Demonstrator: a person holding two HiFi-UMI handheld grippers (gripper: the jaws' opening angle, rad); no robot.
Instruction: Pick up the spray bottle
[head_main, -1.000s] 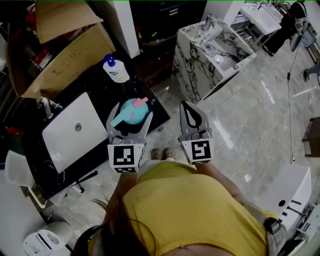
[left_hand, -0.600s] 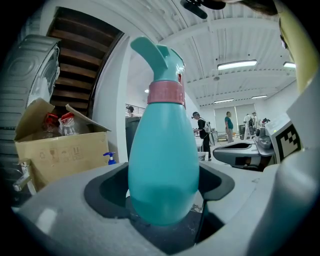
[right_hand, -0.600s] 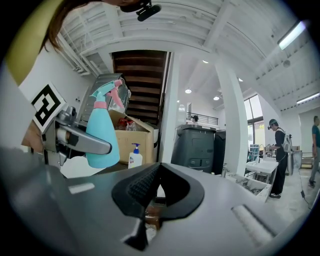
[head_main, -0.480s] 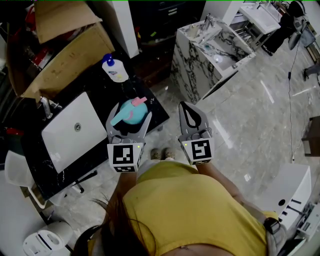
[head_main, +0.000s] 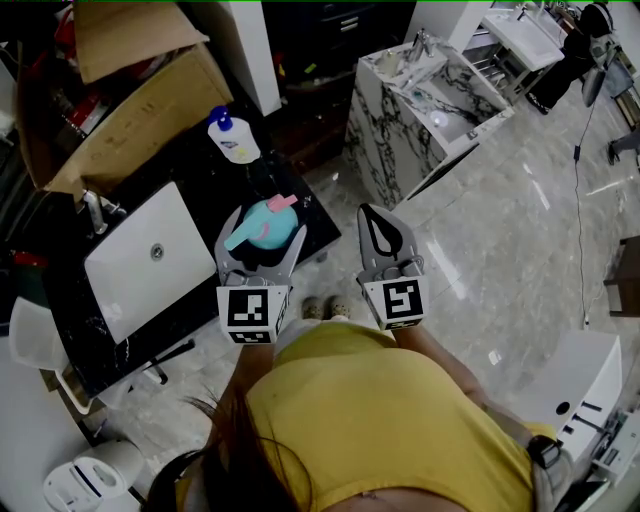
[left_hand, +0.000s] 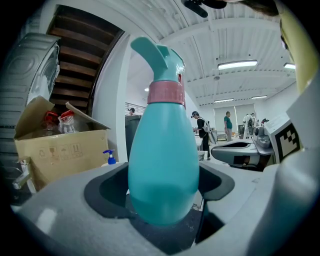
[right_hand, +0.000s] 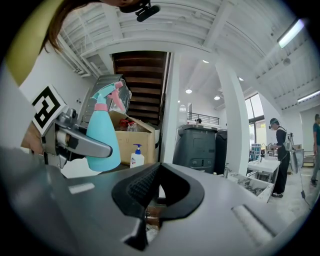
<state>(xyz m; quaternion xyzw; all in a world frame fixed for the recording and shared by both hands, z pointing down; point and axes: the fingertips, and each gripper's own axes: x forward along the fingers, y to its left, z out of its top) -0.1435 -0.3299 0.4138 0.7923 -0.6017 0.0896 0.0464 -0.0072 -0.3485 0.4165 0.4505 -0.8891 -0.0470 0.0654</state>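
Observation:
A teal spray bottle (head_main: 262, 225) with a pink collar and trigger stands upright between the jaws of my left gripper (head_main: 261, 234), which is shut on its body over the right end of a black counter (head_main: 205, 185). In the left gripper view the spray bottle (left_hand: 162, 150) fills the middle, and the left gripper (left_hand: 161, 196) clasps its lower part. My right gripper (head_main: 374, 214) hangs beside it over the floor, shut and empty. In the right gripper view the right gripper (right_hand: 150, 174) has its pads together, and the spray bottle (right_hand: 102, 137) shows at the left.
A white sink basin (head_main: 140, 265) with a faucet (head_main: 95, 212) is set in the counter. A white pump bottle (head_main: 232, 138) stands at its far end beside a cardboard box (head_main: 130, 100). A marble vanity (head_main: 420, 110) stands to the right across grey floor. People stand far off.

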